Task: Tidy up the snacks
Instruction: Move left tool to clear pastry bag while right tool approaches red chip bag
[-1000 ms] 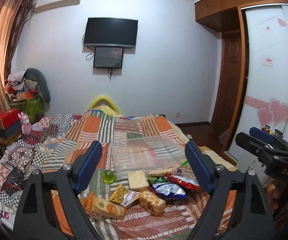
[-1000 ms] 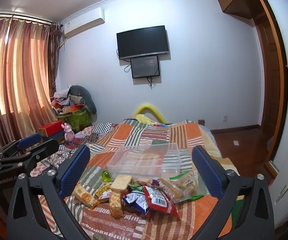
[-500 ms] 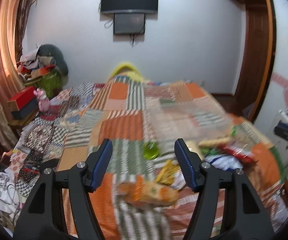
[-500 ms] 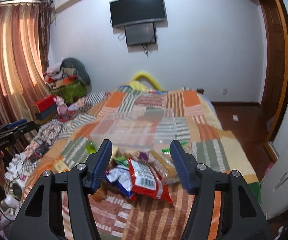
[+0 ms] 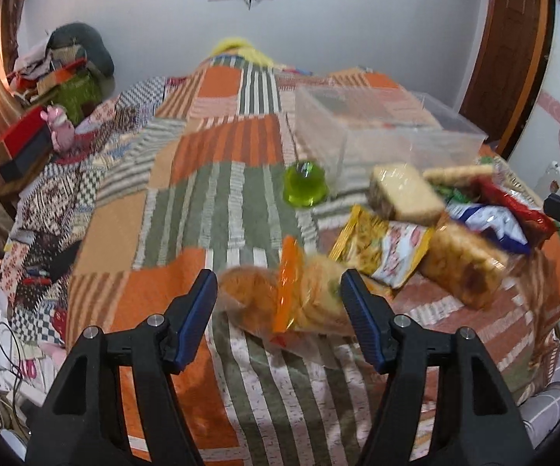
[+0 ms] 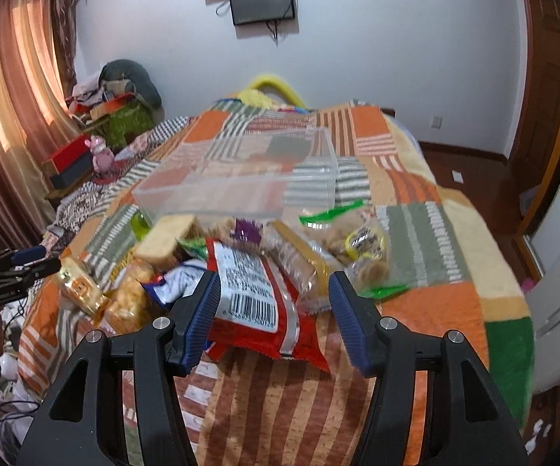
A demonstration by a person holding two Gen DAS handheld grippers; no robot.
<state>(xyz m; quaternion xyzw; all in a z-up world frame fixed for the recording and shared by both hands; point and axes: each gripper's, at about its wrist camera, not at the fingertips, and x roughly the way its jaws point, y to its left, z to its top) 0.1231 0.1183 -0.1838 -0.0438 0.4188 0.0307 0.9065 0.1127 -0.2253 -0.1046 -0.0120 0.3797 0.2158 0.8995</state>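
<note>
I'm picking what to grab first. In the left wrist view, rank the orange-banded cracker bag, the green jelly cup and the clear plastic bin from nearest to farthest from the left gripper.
1. Orange-banded cracker bag: between the left gripper fingers, which are opening.
2. Green jelly cup: farther up the bedspread, just right of centre.
3. Clear plastic bin: behind the cup, upper right.

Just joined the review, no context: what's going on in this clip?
A person is sorting snacks piled on a patchwork bed, one tool per hand. The left tool, its jaws opening, frames an orange-striped cracker pack; the right tool sits open over a red barcode bag. Neither grips yet. The clear plastic bin behind the pile is empty.
</note>
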